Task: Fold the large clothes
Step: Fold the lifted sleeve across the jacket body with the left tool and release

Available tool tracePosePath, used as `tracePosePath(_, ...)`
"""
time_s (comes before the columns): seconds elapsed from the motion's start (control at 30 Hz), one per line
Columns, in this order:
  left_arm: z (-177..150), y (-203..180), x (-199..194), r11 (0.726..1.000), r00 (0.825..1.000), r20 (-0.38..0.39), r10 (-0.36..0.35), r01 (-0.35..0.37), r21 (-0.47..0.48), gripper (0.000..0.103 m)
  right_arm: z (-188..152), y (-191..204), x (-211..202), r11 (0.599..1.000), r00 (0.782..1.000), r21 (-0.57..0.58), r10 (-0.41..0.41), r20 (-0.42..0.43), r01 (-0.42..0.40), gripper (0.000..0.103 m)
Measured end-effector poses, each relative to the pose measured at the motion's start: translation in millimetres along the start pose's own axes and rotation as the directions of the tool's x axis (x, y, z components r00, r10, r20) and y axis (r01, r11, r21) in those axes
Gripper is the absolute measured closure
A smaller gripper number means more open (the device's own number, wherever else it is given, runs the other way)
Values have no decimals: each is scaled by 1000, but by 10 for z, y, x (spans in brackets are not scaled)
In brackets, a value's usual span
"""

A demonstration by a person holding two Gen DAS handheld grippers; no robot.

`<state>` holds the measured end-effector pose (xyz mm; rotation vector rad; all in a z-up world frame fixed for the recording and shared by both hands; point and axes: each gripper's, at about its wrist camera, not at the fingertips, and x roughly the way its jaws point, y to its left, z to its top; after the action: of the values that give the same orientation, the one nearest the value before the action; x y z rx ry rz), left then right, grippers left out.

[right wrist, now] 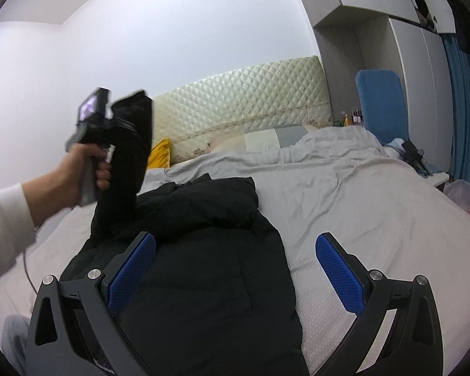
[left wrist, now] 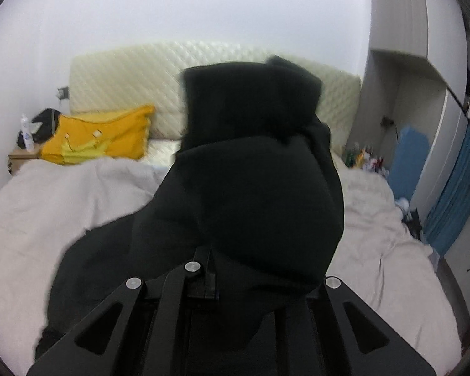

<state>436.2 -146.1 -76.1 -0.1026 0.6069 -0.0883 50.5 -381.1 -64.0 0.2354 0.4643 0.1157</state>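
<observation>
Nearest in the right wrist view, the right gripper hovers with its blue-padded fingers spread wide and holding nothing, one finger over the black padded jacket and the other over the bedcover. The jacket is a thick, matte black, puffy garment lying lengthwise on the grey bedcover, its body fairly flat with soft creases and a bunched, rumpled fold across its far end. One sleeve rises from the jacket's left side, pulled up off the bed in a tall dark column.

That sleeve is clamped in the left gripper, which the person's left hand holds raised above the bed. From the left wrist view the sleeve drapes over the gripper's fingers and hides them completely, its cuff end standing up blurred.

Farther off lie a yellow bag and the quilted cream headboard, with a grey wardrobe to the right.
</observation>
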Motion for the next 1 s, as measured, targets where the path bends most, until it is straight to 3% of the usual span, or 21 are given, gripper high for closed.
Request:
tracePosePath(0.2, -532, -465, 628, 996, 997, -77, 6, 1, 89, 91, -14, -64, 101, 1000, 1000, 14, 4, -18, -4, 0)
tracePosePath(0.43, -1072, -568, 1235, 992, 974, -223, 43, -16, 121, 89, -23, -115, 256, 1000, 999, 20, 12, -46, -11, 0)
tracePosePath(0.5, -1155, -584, 1313, 990, 972, -229, 57, -25, 139, 86, -31, -127, 275, 1000, 999, 22, 13, -50, -12, 0)
tracePosePath(0.7, -1114, -621, 1342, 989, 962, -268, 57, -17, 148, 79, -47, -161, 391, 1000, 997, 25, 6, -71, -5, 0)
tracePosePath(0.93, -969, -532, 1068, 994, 956, -292, -23, 53, 97, 75, -37, -182, 429, 1000, 998, 13, 15, -59, -14, 0)
tracePosePath(1.0, -940, -518, 909, 991, 953, -296, -70, 100, 90, 62, -39, -180, 414, 1000, 999, 14, 14, -52, -13, 0)
